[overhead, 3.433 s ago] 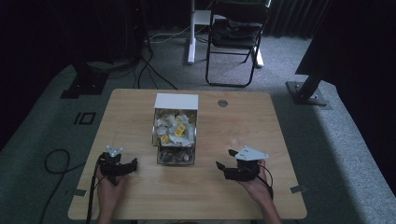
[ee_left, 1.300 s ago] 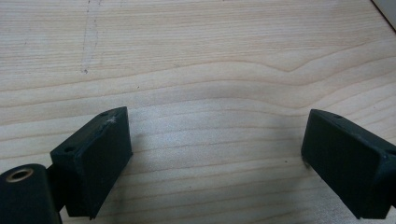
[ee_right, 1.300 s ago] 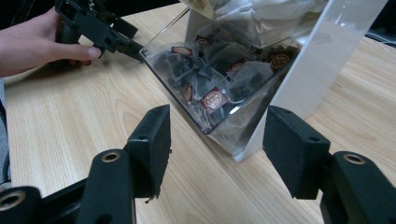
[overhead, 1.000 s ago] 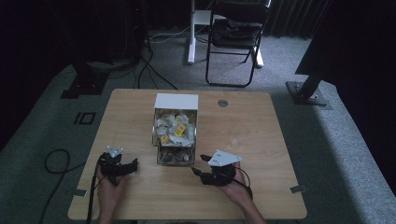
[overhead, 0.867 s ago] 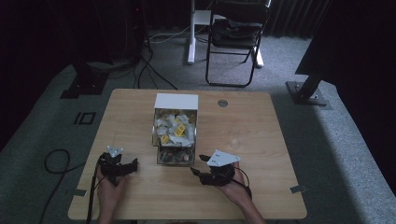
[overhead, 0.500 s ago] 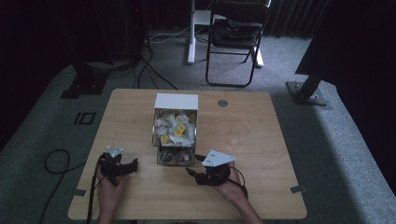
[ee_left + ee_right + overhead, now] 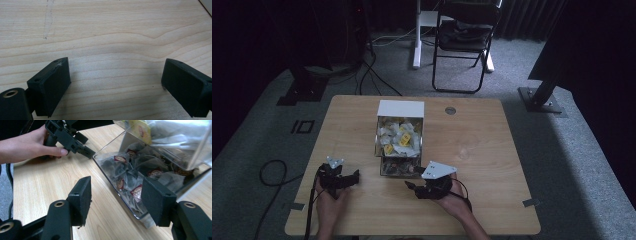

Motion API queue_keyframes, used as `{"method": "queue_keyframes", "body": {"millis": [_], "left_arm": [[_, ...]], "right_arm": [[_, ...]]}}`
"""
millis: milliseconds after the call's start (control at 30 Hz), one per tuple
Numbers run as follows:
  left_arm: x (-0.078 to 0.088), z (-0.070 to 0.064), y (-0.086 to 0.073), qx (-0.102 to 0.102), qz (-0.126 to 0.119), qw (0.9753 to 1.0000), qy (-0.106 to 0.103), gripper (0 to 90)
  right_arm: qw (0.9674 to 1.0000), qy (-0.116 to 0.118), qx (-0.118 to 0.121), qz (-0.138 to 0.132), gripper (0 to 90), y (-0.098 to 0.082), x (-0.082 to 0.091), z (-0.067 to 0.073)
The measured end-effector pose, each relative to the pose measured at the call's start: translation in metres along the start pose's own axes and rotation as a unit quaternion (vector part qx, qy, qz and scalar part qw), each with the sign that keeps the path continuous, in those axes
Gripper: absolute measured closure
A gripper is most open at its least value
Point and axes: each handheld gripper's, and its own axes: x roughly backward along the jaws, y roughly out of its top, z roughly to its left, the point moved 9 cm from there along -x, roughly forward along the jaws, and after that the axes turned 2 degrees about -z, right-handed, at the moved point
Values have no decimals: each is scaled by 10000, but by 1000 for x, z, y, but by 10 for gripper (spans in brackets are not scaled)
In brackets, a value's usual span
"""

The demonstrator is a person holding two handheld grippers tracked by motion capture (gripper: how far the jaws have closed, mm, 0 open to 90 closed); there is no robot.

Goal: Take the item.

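Note:
A clear plastic dispenser with a white lid stands mid-table, full of tea bags. Its low front tray holds several tea bags with red labels. My right gripper sits just right of that tray's front corner, pointing left. In the right gripper view its jaws are open with nothing between them, and the tray's clear edge lies just ahead. My left gripper rests at the front left of the table, a short way from the tray. Its jaws are open over bare wood.
A hand holds the left gripper in the right gripper view, its tips close to the tray's corner. A round grommet sits at the table's back. A folding chair and cables lie beyond the table.
My right gripper has moved left from the table's right front to the dispenser's tray, creeping a little closer in the last second. The left gripper has stayed still.

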Motion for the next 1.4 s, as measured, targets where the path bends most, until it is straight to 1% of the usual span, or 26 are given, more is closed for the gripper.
{"method": "queue_keyframes", "body": {"millis": [167, 200, 300, 733, 900, 1067, 1200, 1400], "left_arm": [[0, 0, 0, -4, 3, 10000, -1, 90], [0, 0, 0, -2, 0, 10000, 1, 90], [0, 0, 0, -7, 2, 10000, 1, 90], [0, 0, 0, -11, 11, 10000, -3, 91], [0, 0, 0, -10, 11, 10000, -3, 90], [0, 0, 0, -8, 9, 10000, -4, 90], [0, 0, 0, -11, 10, 10000, -4, 90], [0, 0, 0, -10, 10, 10000, -4, 90]], "right_arm": [[10000, 27, 44, 21, 446, 0, -5, 2], [10000, 48, 66, 27, 466, -1, -8, 4], [9999, 50, 101, 46, 490, -1, -11, 5], [9997, 187, 110, 126, 490, -5, -25, 8], [9995, 252, 152, 139, 489, -5, -34, 11], [9993, 305, 134, 157, 489, -5, -41, 12], [9990, 356, 119, 222, 492, -7, -45, 14], [9989, 393, 137, 229, 530, -7, -44, 16]]}}
